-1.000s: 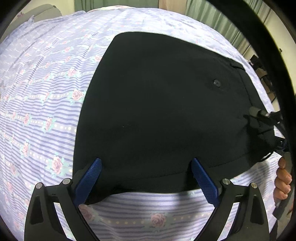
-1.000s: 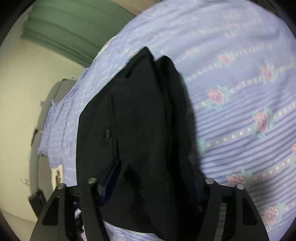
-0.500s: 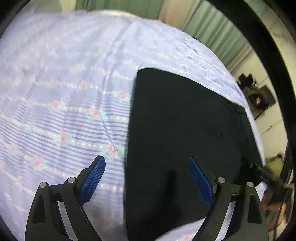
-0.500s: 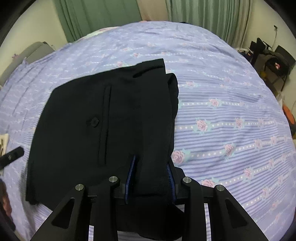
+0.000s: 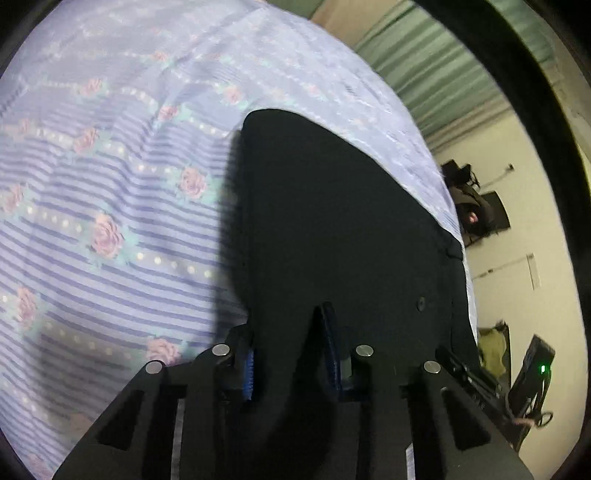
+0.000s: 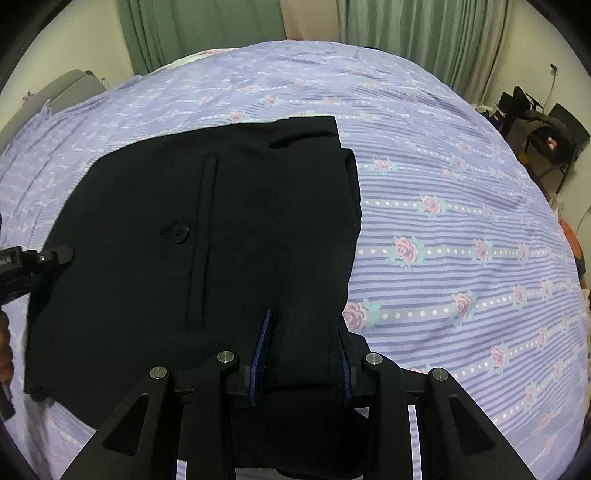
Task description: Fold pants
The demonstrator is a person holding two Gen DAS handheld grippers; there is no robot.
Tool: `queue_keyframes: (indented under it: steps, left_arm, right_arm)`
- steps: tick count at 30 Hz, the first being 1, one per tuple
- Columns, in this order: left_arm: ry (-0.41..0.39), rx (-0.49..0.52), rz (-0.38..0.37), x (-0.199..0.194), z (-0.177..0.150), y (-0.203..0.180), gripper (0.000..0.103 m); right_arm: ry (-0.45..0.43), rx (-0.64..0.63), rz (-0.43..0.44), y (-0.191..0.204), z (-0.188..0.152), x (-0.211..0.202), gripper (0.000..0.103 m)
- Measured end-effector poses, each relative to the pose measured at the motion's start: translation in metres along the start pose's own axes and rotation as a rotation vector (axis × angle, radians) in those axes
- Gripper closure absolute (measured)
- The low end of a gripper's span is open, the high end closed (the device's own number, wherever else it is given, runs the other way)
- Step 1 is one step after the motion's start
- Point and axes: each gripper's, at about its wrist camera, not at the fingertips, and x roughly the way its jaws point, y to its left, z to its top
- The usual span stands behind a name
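Black pants [image 6: 207, 236]: folded to a compact rectangle, lying flat on the floral striped bedspread [image 6: 461, 229], near edge; buttoned back pocket [image 6: 177, 233] facing up.

Right gripper [image 6: 301, 354]: closed on the near right edge of the pants, a thick bundle of layers pinched between the blue pads [image 6: 263, 347].

Left gripper [image 5: 290, 354]: clamped on the near left edge, black cloth filling the gap between its blue pads [image 5: 248, 373].

Step in hand, judged: final fold, or lift of the finished stack. Best done with both grips level and moved together, all layers kept inside each pinch, cloth taut enough to prevent sag in the middle, far edge aligned on setting down.

Surroundings: green curtains [image 6: 207, 33] beyond the bed; chair with dark bags [image 6: 546, 129] far right; grey headboard or chair [image 6: 70, 88] far left. Nothing on the bedspread beside the pants; no obstruction to the fold apparent.
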Motion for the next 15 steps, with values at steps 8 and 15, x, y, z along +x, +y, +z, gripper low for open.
queue_keyframes:
  steps: [8,15]
  left_arm:
    - [-0.001,0.058,0.114,-0.011,-0.003,-0.037,0.089]
    - [-0.026,0.275,0.159,-0.078,-0.029,-0.106,0.093]
  right_arm:
    - [-0.001,0.061,0.040,-0.008,0.006,-0.010,0.077]
    - [-0.088,0.007,0.082,0.007,0.004,-0.081,0.083]
